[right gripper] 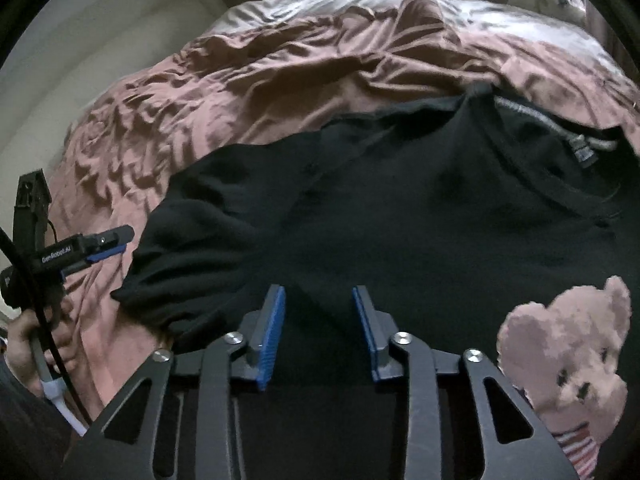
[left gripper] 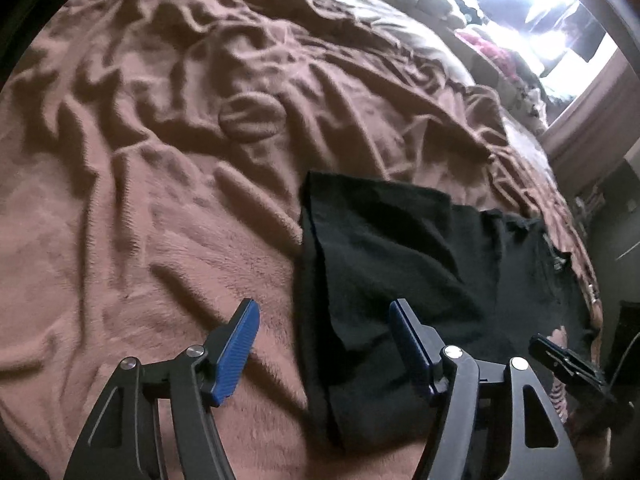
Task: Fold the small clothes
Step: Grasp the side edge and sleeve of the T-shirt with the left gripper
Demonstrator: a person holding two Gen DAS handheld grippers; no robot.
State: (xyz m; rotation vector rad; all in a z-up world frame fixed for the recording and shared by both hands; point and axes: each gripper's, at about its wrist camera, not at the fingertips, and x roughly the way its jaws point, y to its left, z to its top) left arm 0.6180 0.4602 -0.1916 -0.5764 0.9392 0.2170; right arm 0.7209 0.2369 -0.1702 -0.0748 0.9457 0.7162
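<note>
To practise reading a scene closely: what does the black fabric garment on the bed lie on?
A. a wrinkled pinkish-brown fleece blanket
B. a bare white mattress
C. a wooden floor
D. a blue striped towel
A: the black fabric garment is spread directly on the wrinkled pinkish-brown fleece blanket, which shows around its edges in both wrist views.

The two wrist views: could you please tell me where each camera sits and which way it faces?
Left wrist: on the left gripper, angled down at the brown blanket and the black garment's edge.
Right wrist: on the right gripper, angled down over the garment; a hand shows at left.
Shared: the garment, the blanket, and each other's gripper.
</note>
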